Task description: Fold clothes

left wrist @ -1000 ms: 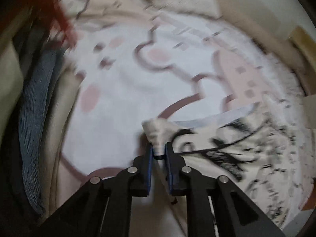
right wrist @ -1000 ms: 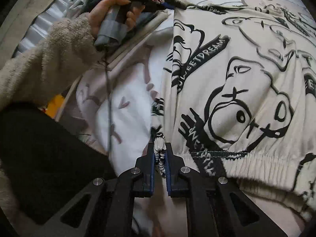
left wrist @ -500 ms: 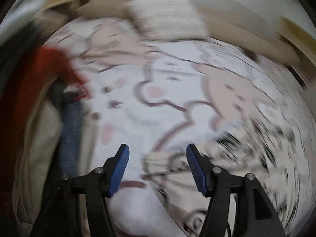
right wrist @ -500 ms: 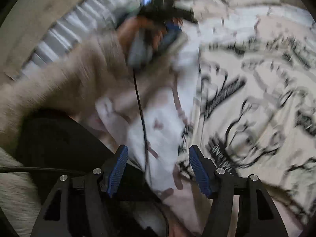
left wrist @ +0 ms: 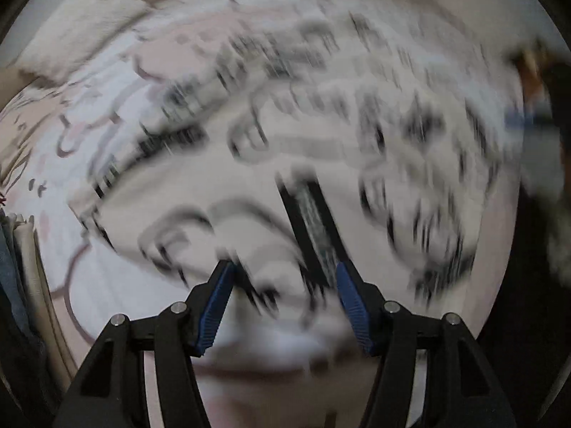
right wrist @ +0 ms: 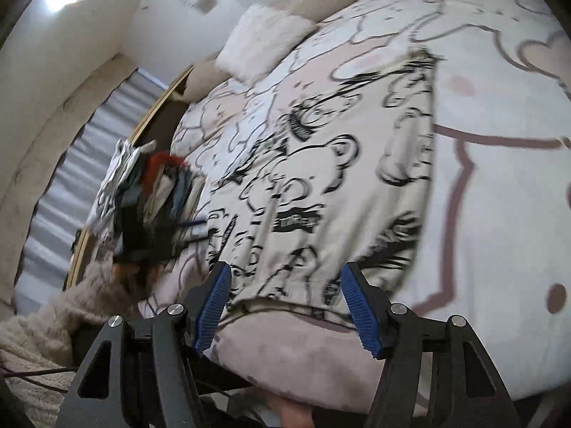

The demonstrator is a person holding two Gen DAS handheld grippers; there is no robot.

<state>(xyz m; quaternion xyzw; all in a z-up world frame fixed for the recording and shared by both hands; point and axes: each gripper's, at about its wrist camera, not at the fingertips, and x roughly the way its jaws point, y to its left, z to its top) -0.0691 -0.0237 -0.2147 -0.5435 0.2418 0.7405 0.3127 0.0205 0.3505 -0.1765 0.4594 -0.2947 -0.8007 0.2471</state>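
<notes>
Cream cloth with black cartoon print filled both views — the printed garment lay spread flat on the bed, over a pale cover with pink bear outlines. The right wrist view gave the wider room: a white fluffy pillow at the head of the bed, a pile of clothes at the bed's left edge, and a fuzzy beige sleeve low on the left. The left wrist view was badly smeared and showed mostly the print up close, with the pillow at upper left and a sliver of the pile at the left rim.

The left gripper pointed steeply down at the garment, jaws standing apart, nothing pinched between the blue pads. The right gripper looked along the bed at a shallower slant — jaws likewise apart and empty. The garment's elastic hem ran just beyond the right gripper's fingertips, at the near edge of the bed; whether the left gripper touched cloth, the blur hid.
</notes>
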